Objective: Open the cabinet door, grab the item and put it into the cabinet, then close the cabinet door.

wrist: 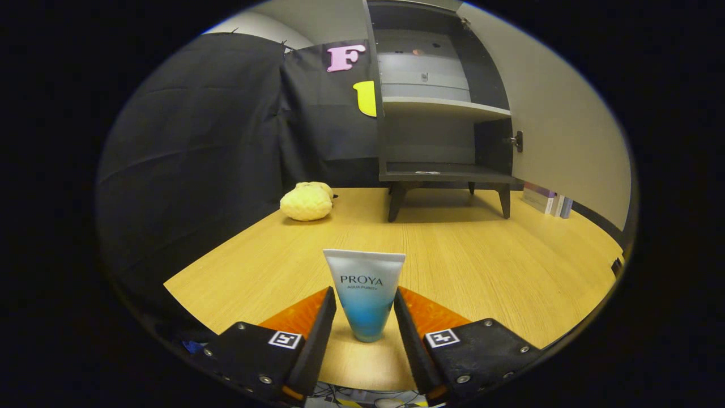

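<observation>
Tongs (365, 317) part-open, fingers flanking the tube (365, 294), which stands cap-down on the surface (481, 266); both fingers near its sides, contact unclear. Cabinet (442, 113) beyond, door (561, 124) swung open, shelves bare. Yellow plush (306, 202) left of cabinet.

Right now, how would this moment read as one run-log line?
door: open | tube: upright on table, between fingers | gripper: open, not yet closed on tube | cabinet: shelves bare

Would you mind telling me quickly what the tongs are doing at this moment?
Tongs: open, one finger on each side of the upright tube, with small gaps visible; not yet gripping it.
</observation>
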`<state>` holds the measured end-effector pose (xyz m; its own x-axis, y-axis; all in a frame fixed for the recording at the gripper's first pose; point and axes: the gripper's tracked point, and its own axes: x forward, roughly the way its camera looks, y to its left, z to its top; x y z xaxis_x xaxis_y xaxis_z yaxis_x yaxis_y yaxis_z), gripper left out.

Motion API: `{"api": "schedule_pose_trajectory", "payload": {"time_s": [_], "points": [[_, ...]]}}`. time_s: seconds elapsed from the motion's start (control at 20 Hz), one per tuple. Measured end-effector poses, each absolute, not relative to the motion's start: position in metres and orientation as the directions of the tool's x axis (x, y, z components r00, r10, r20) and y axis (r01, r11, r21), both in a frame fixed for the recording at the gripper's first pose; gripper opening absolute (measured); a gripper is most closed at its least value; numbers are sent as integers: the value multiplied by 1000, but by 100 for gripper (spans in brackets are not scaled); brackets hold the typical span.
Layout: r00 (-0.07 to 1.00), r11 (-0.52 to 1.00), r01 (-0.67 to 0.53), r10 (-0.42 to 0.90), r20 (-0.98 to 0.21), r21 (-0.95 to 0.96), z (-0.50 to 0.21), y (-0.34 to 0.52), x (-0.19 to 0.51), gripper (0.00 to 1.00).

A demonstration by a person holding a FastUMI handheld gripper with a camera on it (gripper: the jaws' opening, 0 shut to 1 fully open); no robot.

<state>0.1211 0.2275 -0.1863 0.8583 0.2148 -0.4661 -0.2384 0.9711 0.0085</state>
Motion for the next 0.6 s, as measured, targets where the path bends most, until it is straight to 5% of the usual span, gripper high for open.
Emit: {"api": "schedule_pose_trajectory", "payload": {"time_s": [0.05,0.15,0.6], "points": [[853,970,-244,222,-472,14,-188,229,121,56],[843,967,-253,237,-482,32,-187,231,119,53],[869,967,-253,232,-437,11,-152,218,143,52]]}}
